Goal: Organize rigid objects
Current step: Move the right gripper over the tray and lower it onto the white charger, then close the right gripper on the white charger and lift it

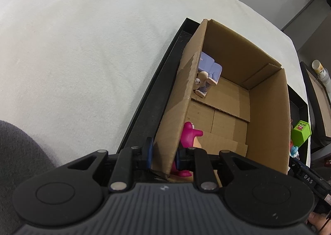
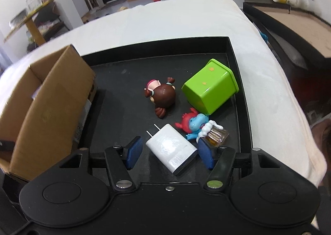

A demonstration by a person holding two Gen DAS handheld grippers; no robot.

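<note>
Brown cardboard box [image 2: 51, 98], black tray [image 2: 238, 82], lime-green cup [image 2: 209, 88] w/ orange stars, white charger [image 2: 171, 148], pink figure [image 1: 189, 133]

I note an open cardboard box [image 1: 227, 94] standing on the left part of a black tray [image 2: 128, 65]. Inside it, a pink figurine [image 1: 189, 133] stands at the near left wall and a lilac sofa figurine [image 1: 209, 73] sits farther along that wall. On the tray floor to the right, a white plug charger [image 2: 171, 149] lies flat, prongs pointing far-left. Beyond it lie a brown-haired doll [image 2: 162, 95], a tipped green container [image 2: 211, 88] and a blue-and-red figurine [image 2: 193, 124], just beside a small glass jar [image 2: 217, 134].
</note>
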